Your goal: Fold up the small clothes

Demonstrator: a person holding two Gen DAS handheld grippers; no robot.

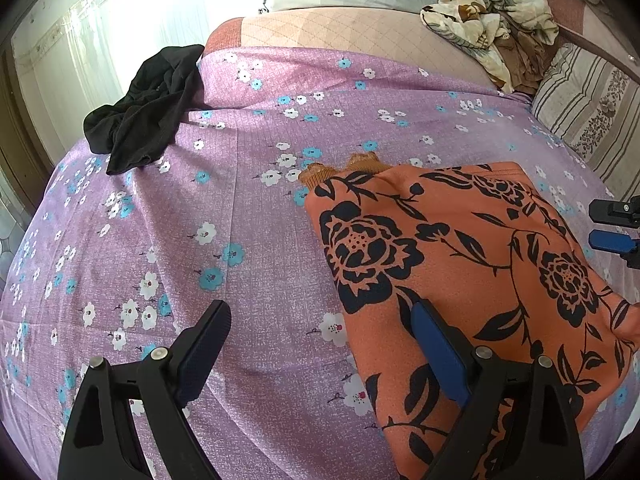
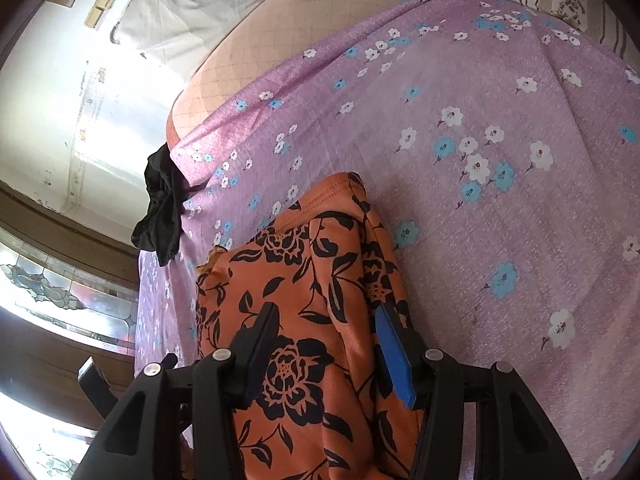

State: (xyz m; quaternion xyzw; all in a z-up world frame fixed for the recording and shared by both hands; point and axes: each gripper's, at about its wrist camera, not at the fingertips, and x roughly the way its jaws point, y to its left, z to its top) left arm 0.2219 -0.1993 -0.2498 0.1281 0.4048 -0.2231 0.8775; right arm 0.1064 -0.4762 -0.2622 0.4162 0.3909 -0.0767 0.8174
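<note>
A black garment (image 1: 144, 108) waits at the upper left, presumably next. The left gripper (image 1: 320, 344) stands wide open at the bottom, empty, straddling the orange floral garment's (image 1: 460, 264) left edge. The right gripper (image 2: 326, 332), half-open, straddles its right side without pinching, likely ready to fold.
</note>
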